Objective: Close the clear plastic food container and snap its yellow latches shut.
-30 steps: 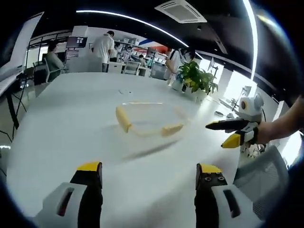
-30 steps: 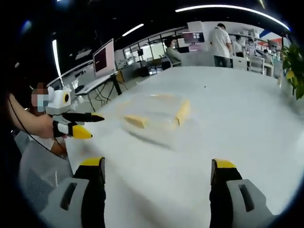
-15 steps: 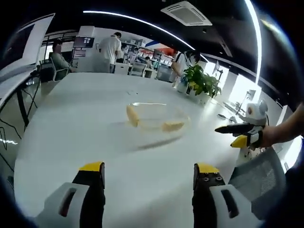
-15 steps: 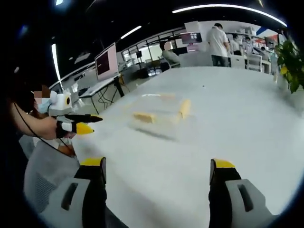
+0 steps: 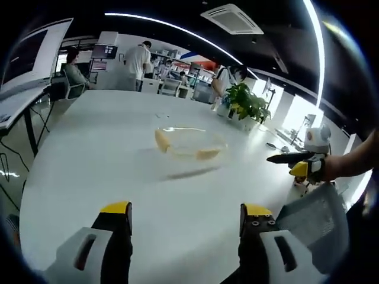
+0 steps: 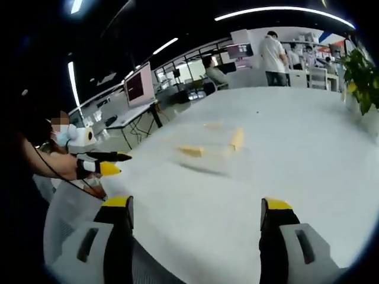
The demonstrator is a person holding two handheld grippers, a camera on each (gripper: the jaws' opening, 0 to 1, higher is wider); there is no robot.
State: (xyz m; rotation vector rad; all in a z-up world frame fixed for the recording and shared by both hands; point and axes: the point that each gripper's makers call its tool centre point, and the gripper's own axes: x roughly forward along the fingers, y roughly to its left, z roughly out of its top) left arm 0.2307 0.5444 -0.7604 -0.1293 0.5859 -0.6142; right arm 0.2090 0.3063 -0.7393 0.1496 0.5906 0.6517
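Observation:
A clear plastic food container (image 5: 188, 144) with yellow latches (image 5: 161, 141) rests on the white table, well ahead of both grippers. In the right gripper view the container (image 6: 213, 144) is faint, its yellow latches (image 6: 237, 139) marking it. My left gripper (image 5: 185, 218) is open over the table's near edge, nothing between its jaws. My right gripper (image 6: 195, 215) is open too, far short of the container. The right gripper (image 5: 293, 164) enters the left gripper view from the right, held in a hand; the left gripper (image 6: 105, 163) enters the right gripper view from the left.
The large white table (image 5: 100, 154) stretches away. Potted plants (image 5: 246, 102) stand at its far right corner. People (image 5: 138, 62) stand and sit beyond the far end. A grey mesh chair (image 5: 314, 222) is by the near right edge; a desk with a monitor (image 6: 141, 89) stands to the side.
Both views have drawn back from the container, which looks smaller and farther now. Both grippers stay open.

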